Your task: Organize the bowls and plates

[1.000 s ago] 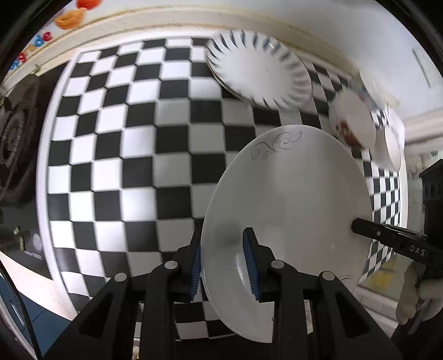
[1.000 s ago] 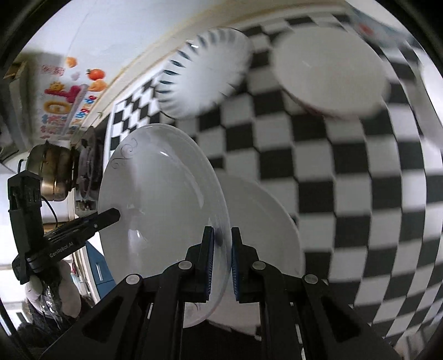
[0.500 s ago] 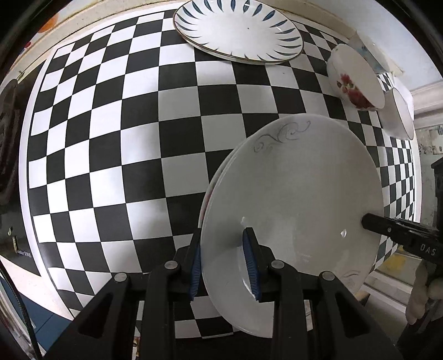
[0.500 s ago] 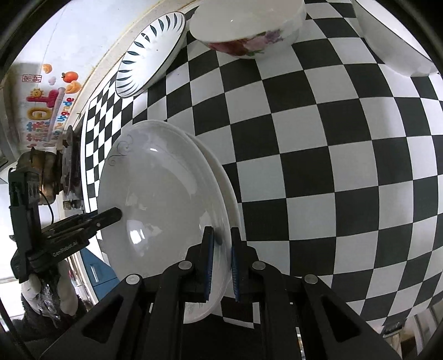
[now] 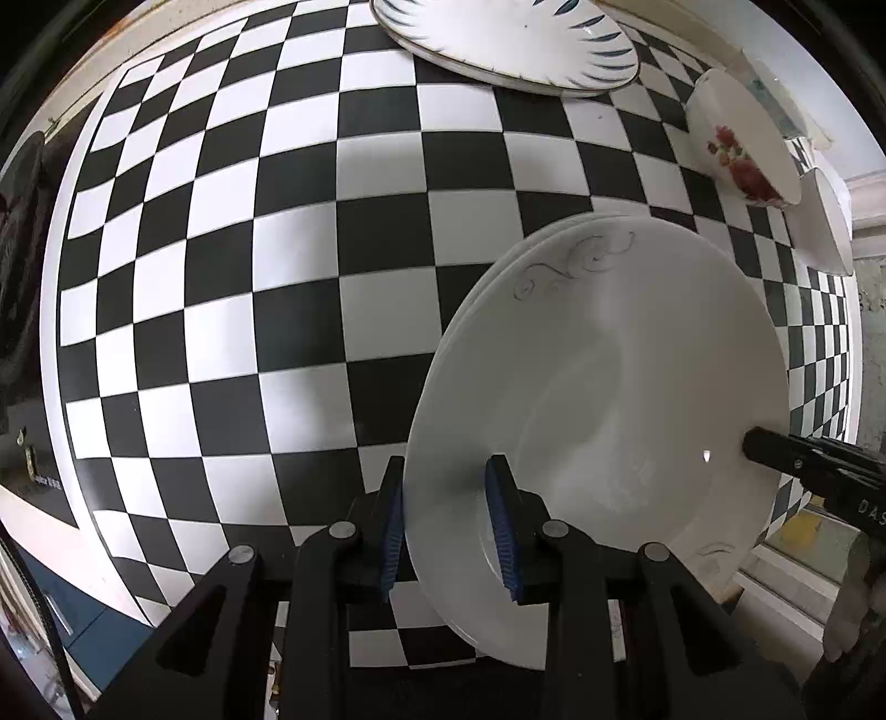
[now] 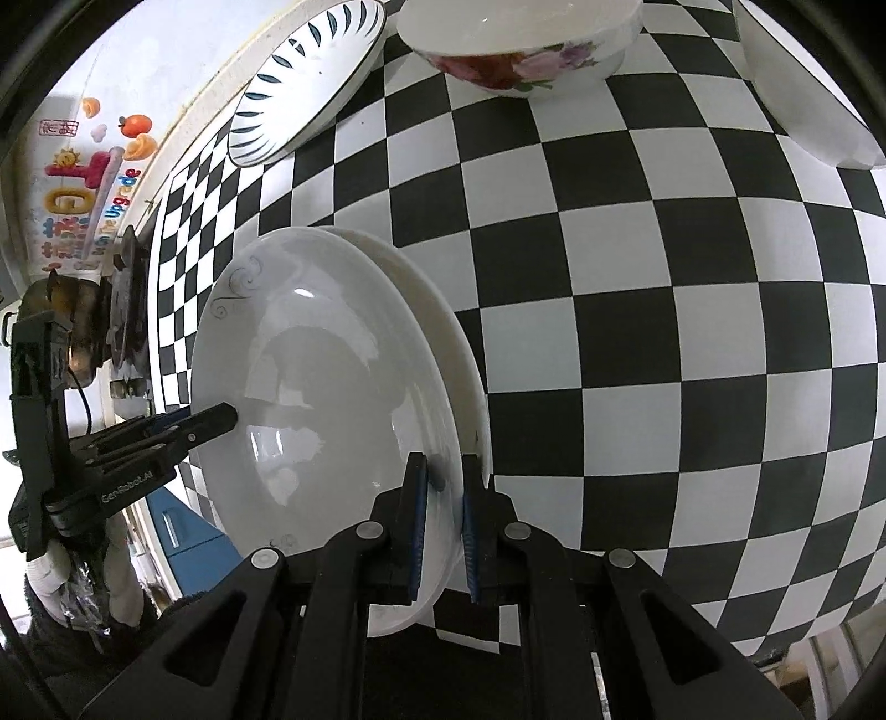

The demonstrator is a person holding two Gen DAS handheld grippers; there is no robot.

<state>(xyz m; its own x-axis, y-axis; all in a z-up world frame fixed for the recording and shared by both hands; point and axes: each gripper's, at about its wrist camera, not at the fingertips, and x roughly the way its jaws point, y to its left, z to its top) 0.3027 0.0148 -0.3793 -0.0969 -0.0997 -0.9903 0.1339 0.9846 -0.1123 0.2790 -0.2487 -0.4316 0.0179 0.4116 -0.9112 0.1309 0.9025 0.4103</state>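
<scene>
A white plate with a grey scroll pattern is held at two opposite rim points. My left gripper is shut on its near rim. My right gripper is shut on the opposite rim, and its finger shows in the left wrist view. The plate sits just over a second white plate lying on the checkered counter; only that plate's edge shows. A blue-leaf plate stands at the back. A rose bowl and a plain white bowl stand at the right.
The black-and-white checkered counter spreads to the left of the plates. A gas stove with a kettle stands at the counter's left end. The counter's front edge lies close to my left gripper. A wall with stickers runs behind.
Both grippers have lowered the scroll plate onto the second white plate. The views have tipped down toward the counter, and the back dishes have slid toward the frame tops.
</scene>
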